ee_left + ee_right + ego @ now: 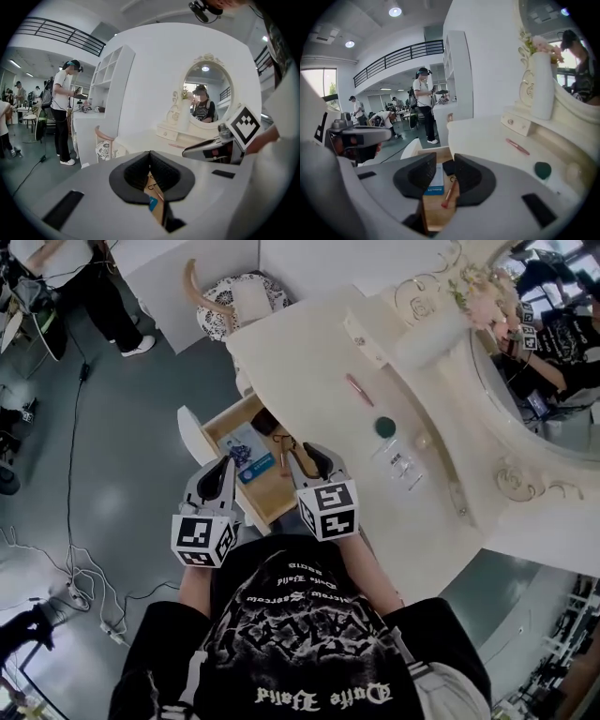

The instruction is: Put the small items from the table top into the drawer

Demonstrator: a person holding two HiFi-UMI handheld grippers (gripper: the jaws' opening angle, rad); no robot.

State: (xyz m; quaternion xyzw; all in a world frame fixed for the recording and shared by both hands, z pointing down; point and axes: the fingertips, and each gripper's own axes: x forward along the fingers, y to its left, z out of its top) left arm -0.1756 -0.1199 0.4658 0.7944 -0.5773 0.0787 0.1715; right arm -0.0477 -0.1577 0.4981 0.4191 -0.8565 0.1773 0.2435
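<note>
Closest to the body, the right gripper (pixel 307 457) is held over the open drawer (pixel 274 495) with its jaws partly apart and nothing between them. Beside it, the left gripper (pixel 228 463) is closed tip to tip and is also empty. In the drawer, a blue-and-white booklet (pixel 246 451) and a pink stick (pixel 450 192) are seen lying on the wooden bottom. Further out, on the table top (pixel 309 362), a pink pen (pixel 359 389), a green round piece (pixel 384 426) and some clear packets (pixel 405 467) are left to be moved. The step in hand is judged to be the reach for the next of these. It is probably best done with the right gripper, which should be raised clear of the drawer's edge first. The jaws should be widened before the table is reached, and the pen should be taken across its length near the middle, so that it is not rolled away. Both grippers are pointed forward and tilted down, side by side, with their marker cubes turned towards the person and the right tilted somewhat more steeply.
</note>
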